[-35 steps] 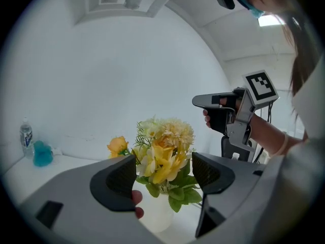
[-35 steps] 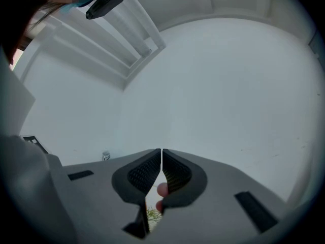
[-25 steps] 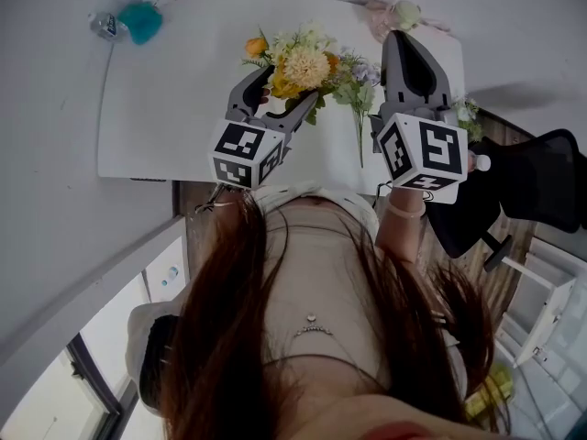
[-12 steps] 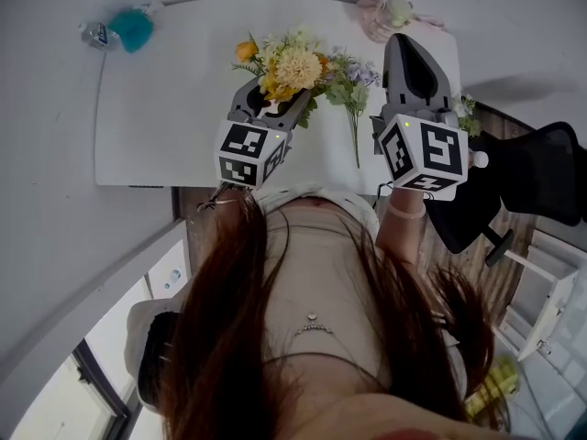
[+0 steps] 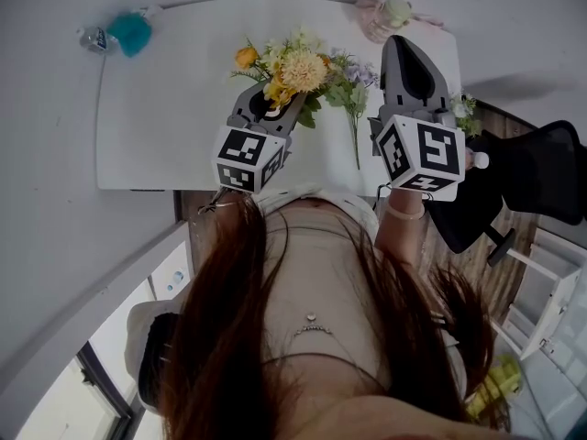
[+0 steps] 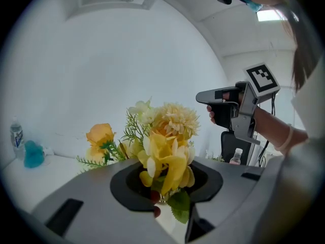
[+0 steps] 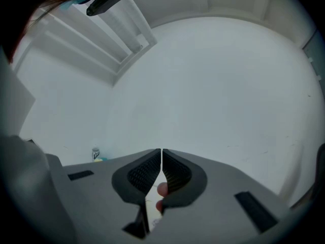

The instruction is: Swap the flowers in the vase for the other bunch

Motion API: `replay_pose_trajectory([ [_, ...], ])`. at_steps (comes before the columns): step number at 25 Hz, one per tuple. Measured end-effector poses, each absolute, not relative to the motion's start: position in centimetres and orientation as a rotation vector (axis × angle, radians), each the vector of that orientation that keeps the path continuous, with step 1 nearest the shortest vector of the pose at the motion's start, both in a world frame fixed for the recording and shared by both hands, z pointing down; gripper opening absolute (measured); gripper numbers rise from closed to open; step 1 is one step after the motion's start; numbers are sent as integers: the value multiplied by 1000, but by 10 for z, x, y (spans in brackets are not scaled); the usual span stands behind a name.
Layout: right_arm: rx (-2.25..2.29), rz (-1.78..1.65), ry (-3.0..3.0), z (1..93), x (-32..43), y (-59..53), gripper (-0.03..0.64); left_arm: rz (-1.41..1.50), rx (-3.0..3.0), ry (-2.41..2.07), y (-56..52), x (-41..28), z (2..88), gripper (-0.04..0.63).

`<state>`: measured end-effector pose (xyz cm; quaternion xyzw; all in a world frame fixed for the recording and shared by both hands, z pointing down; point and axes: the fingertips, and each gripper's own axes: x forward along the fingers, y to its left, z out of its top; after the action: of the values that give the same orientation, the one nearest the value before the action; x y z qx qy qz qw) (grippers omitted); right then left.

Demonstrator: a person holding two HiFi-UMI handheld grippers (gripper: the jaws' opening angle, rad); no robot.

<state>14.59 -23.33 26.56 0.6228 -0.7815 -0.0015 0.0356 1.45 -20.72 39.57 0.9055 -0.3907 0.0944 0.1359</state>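
The left hand-held gripper (image 5: 275, 106), whose jaws have just been closing, pinches the stems of the yellow bunch (image 5: 293, 67), while the purple bunch (image 5: 353, 94) lies on the counter (image 5: 165, 90) just right of it, stem pointing near, beside the shut, empty right hand-held gripper (image 5: 404, 44).

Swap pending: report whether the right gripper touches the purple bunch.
Apart. Right gripper view: right gripper shut, empty, no flowers near; purple bunch lies on the table.

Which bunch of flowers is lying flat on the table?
The purple bunch, flat on the white table with its long stem showing. The yellow bunch sits between the left gripper's jaws, which have just been closing.
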Motion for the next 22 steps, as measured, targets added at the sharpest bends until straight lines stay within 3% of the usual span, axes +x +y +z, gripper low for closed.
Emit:
replay_pose_trajectory([
  [22, 2025, 61, -2399, 264, 150, -219, 29, 103, 2713, -1062, -199, 5, 331, 100],
])
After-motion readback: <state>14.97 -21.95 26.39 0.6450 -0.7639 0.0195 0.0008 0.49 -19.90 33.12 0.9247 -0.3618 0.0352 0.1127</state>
